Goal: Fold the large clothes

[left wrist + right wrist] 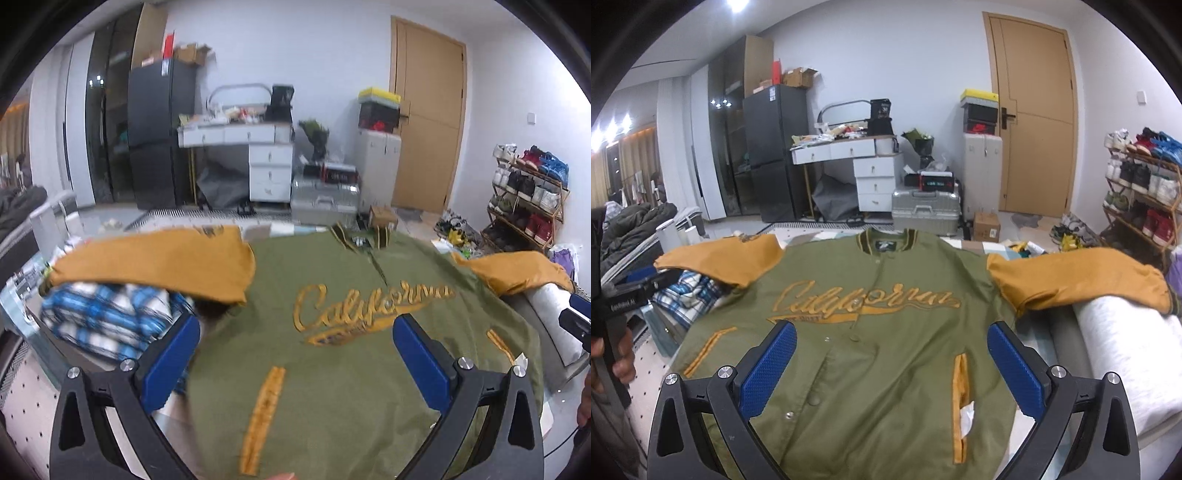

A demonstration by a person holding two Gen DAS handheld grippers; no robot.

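An olive green jacket point(886, 350) with mustard sleeves and a gold "California" script lies front up, spread flat, collar away from me. Its left sleeve point(720, 260) and right sleeve point(1082, 278) stretch out sideways. My right gripper point(892, 336) hovers open over the lower front, nothing between its blue pads. In the left wrist view the same jacket point(332, 350) fills the middle, and my left gripper point(295, 332) is open above its left half. The right gripper's tip point(576, 321) shows at the right edge there; the left gripper point(639, 286) shows at the left edge of the right view.
A blue and white plaid garment point(107, 314) lies under the left sleeve. A white rolled cushion point(1126, 350) sits under the right sleeve. Beyond stand a silver suitcase point(925, 212), a white desk point(849, 155), a black fridge point(775, 147) and a shoe rack point(1145, 192).
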